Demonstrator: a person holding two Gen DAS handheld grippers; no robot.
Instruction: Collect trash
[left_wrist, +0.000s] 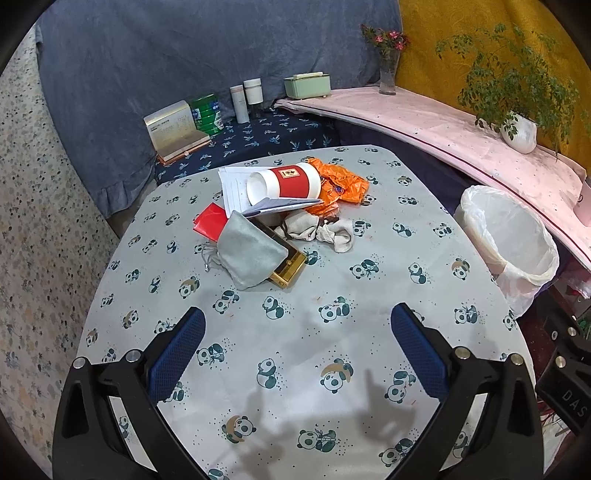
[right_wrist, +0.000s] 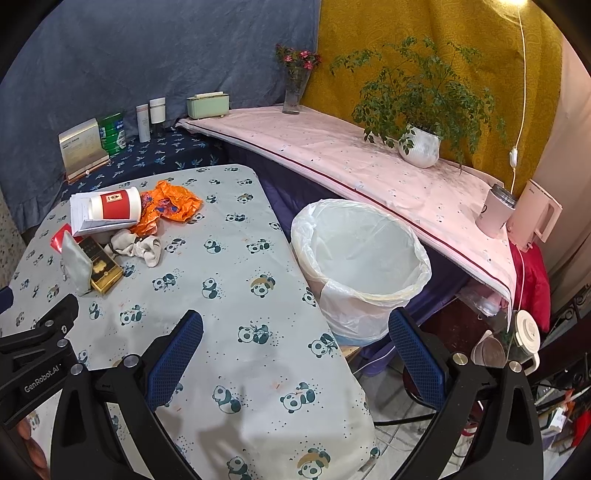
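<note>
1. Left gripper, left wrist view: jaws stand wide apart and hold nothing, hovering over the near part of the panda-print table.
2. Trash pile, same view: clustered at the far centre of the table, well apart from the fingertips. It contains a paper cup lying on its side on white papers, an orange wrapper just behind the cup, a red packet, a grey pouch partly covering a gold box, and a crumpled cloth.
3. Handling judgement: the cup is light and thin-walled and would crush under a hard squeeze; pinch across its rim or mid-body. The wrapper is soft and probably slippery; gather a raised fold. The box looks rigid; take it across its short edges.
4. Right gripper, right wrist view: jaws also wide apart and unloaded, positioned over the table's right edge.
5. Lined bin, right wrist view: stands beside the table, near the right gripper, with its whole mouth visible and apparently nothing inside. The left view shows only part of it at frame edge.
6. View difference: the left view shows the pile head-on; the right view shows it obliquely at far left, but reveals the bin interior.
</note>
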